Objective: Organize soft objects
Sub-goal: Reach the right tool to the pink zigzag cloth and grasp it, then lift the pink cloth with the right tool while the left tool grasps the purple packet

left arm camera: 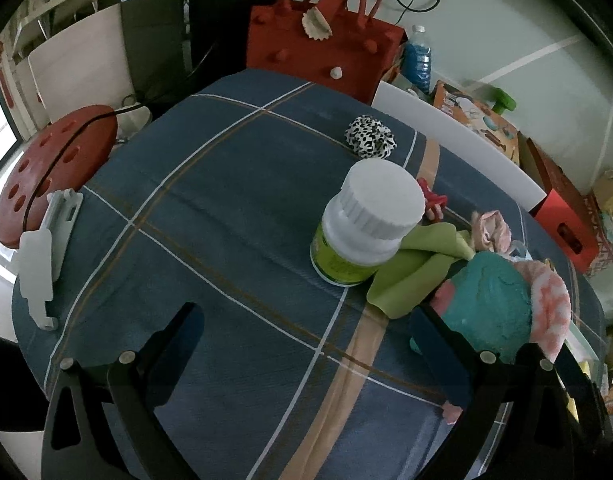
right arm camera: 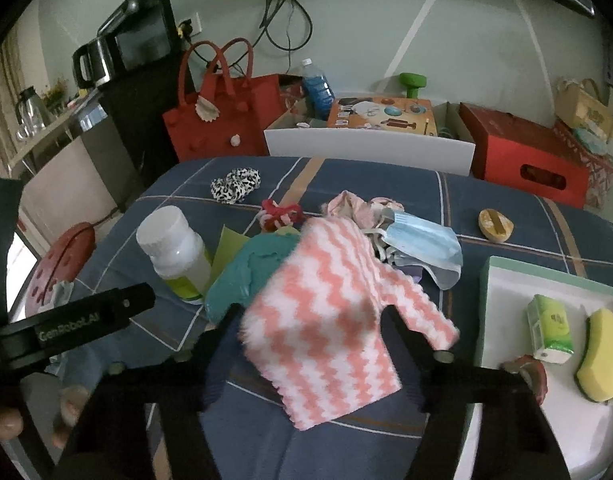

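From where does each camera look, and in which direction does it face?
Left wrist: on the left gripper, looking down across the checked tablecloth at the white-capped bottle; its open fingers show.
Right wrist: on the right gripper, facing the pink-and-white cloth between its fingers, with the white tray at right; the left gripper and fingertips of a hand show.
Shared: bottle, leopard-print scrunchie, red bag.

Dim, greenish light; window glare left; heavy fisheye bending, dark corners.
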`<action>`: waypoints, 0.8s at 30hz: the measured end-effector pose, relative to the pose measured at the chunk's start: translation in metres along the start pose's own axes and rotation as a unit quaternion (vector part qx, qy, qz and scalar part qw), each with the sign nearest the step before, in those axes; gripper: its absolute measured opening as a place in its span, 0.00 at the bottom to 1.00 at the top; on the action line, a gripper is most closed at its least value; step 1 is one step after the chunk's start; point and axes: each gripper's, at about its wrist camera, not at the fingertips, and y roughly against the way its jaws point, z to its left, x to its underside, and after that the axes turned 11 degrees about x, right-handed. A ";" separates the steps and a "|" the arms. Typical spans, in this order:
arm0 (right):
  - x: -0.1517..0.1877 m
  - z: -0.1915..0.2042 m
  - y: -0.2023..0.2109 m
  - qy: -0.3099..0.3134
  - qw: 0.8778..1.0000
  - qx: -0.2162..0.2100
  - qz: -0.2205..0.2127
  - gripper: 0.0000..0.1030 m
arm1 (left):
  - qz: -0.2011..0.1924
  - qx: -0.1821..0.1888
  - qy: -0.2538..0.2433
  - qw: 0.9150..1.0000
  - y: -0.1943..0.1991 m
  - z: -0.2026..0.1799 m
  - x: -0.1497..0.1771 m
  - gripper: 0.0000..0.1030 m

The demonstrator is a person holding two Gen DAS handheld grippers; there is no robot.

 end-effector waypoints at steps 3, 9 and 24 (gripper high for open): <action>0.001 -0.005 0.000 -0.011 1.000 -0.012 0.007 0.48 | 0.000 0.003 0.000 1.000 0.000 -0.002 0.000 0.99; 0.006 -0.018 -0.005 -0.031 0.999 -0.031 0.027 0.30 | 0.001 0.006 -0.013 1.000 0.000 -0.011 0.000 0.99; 0.010 -0.041 -0.001 -0.045 0.998 -0.044 0.031 0.08 | 0.003 0.010 -0.034 0.999 0.001 -0.025 0.003 0.99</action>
